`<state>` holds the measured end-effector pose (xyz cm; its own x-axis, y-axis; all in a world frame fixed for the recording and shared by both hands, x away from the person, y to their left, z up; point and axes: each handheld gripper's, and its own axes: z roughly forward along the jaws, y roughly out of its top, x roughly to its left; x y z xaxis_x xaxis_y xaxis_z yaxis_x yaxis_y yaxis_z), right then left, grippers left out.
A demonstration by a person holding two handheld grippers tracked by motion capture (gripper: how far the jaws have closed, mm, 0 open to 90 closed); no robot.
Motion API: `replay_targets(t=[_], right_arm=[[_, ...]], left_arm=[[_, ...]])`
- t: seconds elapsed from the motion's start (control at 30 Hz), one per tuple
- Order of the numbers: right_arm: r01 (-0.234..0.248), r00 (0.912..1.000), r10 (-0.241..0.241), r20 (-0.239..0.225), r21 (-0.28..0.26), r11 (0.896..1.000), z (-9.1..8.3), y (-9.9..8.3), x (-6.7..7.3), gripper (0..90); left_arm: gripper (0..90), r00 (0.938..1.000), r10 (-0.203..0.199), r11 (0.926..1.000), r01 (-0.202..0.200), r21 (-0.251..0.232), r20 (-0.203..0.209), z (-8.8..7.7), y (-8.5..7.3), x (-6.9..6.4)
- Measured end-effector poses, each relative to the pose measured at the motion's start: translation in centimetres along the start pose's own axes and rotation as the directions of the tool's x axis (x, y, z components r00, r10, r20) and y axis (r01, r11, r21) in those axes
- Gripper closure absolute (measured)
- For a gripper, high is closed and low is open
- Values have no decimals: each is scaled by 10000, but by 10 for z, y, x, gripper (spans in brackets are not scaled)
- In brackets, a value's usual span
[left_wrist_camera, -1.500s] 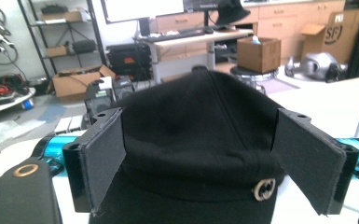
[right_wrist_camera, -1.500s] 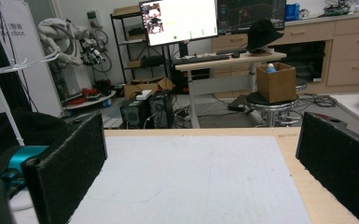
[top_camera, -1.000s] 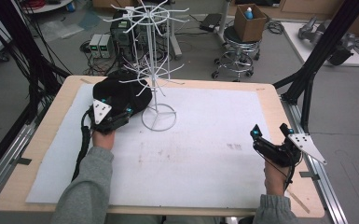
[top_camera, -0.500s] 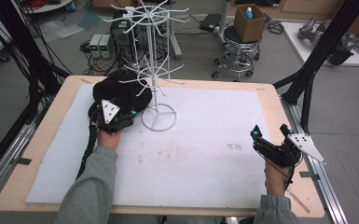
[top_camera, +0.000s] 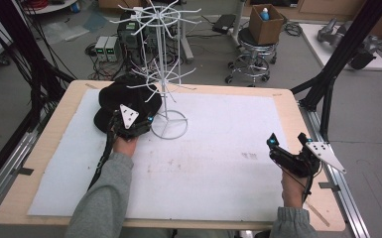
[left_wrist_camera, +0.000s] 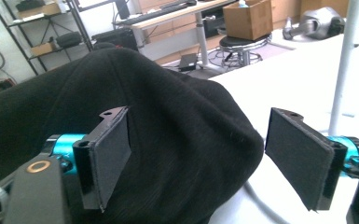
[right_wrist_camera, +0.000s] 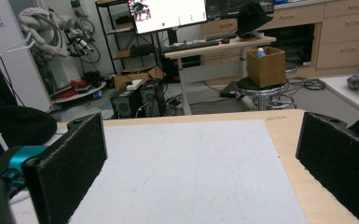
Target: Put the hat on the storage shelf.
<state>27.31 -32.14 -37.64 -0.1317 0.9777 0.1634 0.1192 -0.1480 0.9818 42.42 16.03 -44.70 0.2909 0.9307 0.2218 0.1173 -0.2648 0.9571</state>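
Upper left of the table (top_camera: 287, 104), the left gripper (left_wrist_camera: 205, 154) spreads wide fingers around the black hat (left_wrist_camera: 168, 116); lower right, the right gripper (top_camera: 286, 144) gapes empty.

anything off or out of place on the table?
Nothing damaged or spilled. The black hat lies slumped on the white mat beside the wire rack, not hung on it. The left gripper stands open around it.
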Motion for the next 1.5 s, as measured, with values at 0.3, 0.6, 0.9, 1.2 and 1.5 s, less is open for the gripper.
replay_targets(t=[0.3, 0.6, 0.9, 1.2, 1.5], right_arm=[[-99, 9998, 100, 153, -35, 9999, -2, 0, -3, 8], [-87, 9995, 91, 303, -110, 9999, -4, 1, -4, 8], [-87, 9988, 97, 479, -220, 9997, -8, 1, -8, 8], [-37, 9985, 53, 541, -298, 9996, -11, 1, -10, 8], [39, 9986, -26, 537, -247, 9997, -11, 0, -7, 8]], left_arm=[[323, 9998, -216, 9990, 216, 382, 16, 11, -1, 4], [772, 9922, -1150, 9915, 1117, 663, 487, 9, 0, 13], [859, 9972, -659, 9969, 643, 459, 348, 3, 7, 14], [864, 9986, -531, 9961, 535, -704, 71, -24, 25, 42], [865, 9918, -1256, 9825, 1213, -1415, -221, -56, 37, 72]])
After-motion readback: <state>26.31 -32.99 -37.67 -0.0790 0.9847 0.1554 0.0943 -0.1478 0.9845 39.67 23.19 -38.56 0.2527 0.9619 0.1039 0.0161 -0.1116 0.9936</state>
